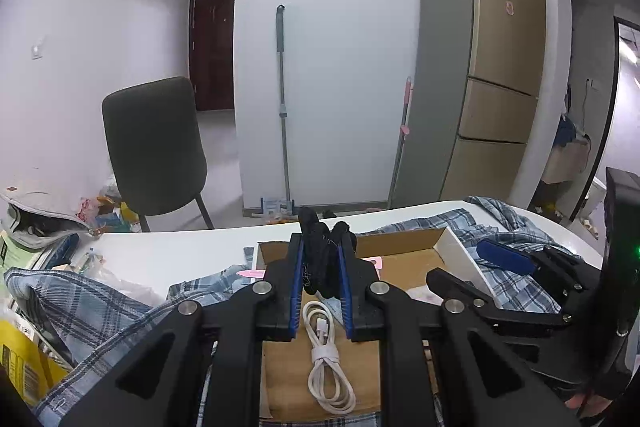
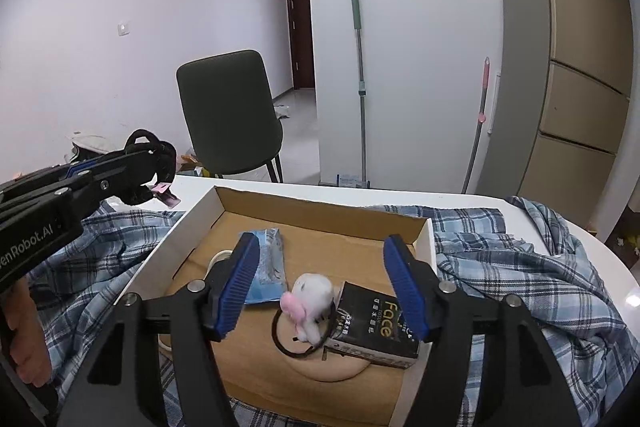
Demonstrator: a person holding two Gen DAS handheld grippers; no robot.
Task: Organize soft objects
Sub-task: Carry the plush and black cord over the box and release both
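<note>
Clamping a black cloth [image 1: 320, 251] above the box [image 2: 192, 227], your left gripper [image 1: 320, 259] sits left of it. Your right gripper [image 2: 320, 283] stands open over the box, the plush [image 2: 312, 297] lying inside between its fingers, untouched.

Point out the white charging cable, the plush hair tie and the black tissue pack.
white charging cable [image 1: 325, 359]: left wrist view, on the wrapped middle of the coil.
plush hair tie [image 2: 314, 293]: right wrist view, on the white plush body.
black tissue pack [image 2: 370, 321]: right wrist view, on its printed top face.
</note>
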